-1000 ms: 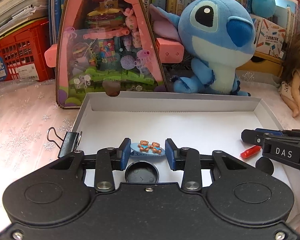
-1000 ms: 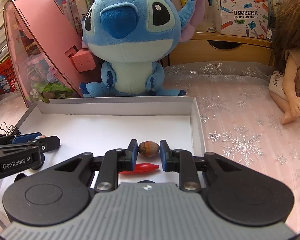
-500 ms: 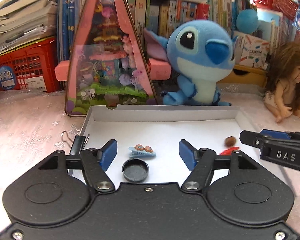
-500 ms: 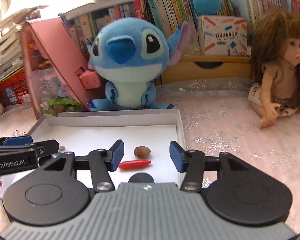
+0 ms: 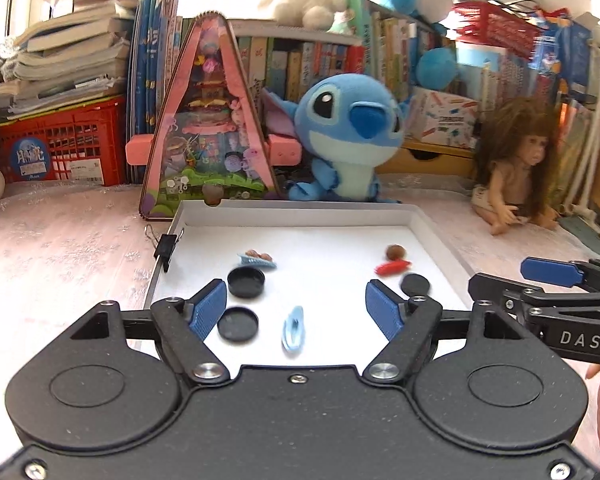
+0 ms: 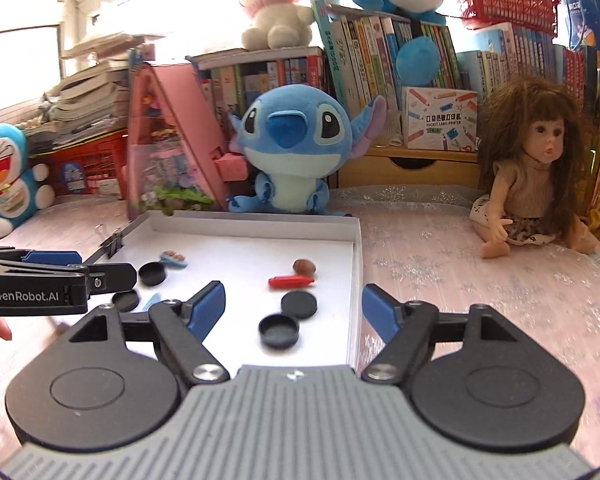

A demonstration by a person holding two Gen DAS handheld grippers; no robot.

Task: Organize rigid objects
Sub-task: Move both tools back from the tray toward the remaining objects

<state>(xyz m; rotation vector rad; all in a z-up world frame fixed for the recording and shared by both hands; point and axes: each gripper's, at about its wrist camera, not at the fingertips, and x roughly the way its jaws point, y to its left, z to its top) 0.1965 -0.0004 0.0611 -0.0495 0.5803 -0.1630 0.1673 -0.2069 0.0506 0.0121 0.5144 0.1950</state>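
A white shallow box (image 5: 300,214) (image 6: 356,248) holds small items. A bear hair clip (image 5: 257,258) (image 6: 173,258), black caps (image 5: 246,282) (image 5: 237,324) and a plain blue clip (image 5: 293,327) lie on its left side. A brown nut (image 5: 395,252) (image 6: 304,267), a red piece (image 5: 392,267) (image 6: 291,282) and black caps (image 6: 298,305) (image 6: 279,331) lie on its right side. My left gripper (image 5: 296,314) is open and empty above the near edge. My right gripper (image 6: 294,306) is open and empty, raised over the right side.
A blue plush (image 5: 350,136), a pink triangular toy box (image 5: 208,120) and a red crate (image 5: 56,144) stand behind the box. A doll (image 6: 536,168) sits at the right. A black binder clip (image 5: 167,246) grips the box's left wall. Bookshelves fill the back.
Both grippers opened, letting go of the bear clip and the nut, then lifted and drew back from the box. The items stay lying inside.
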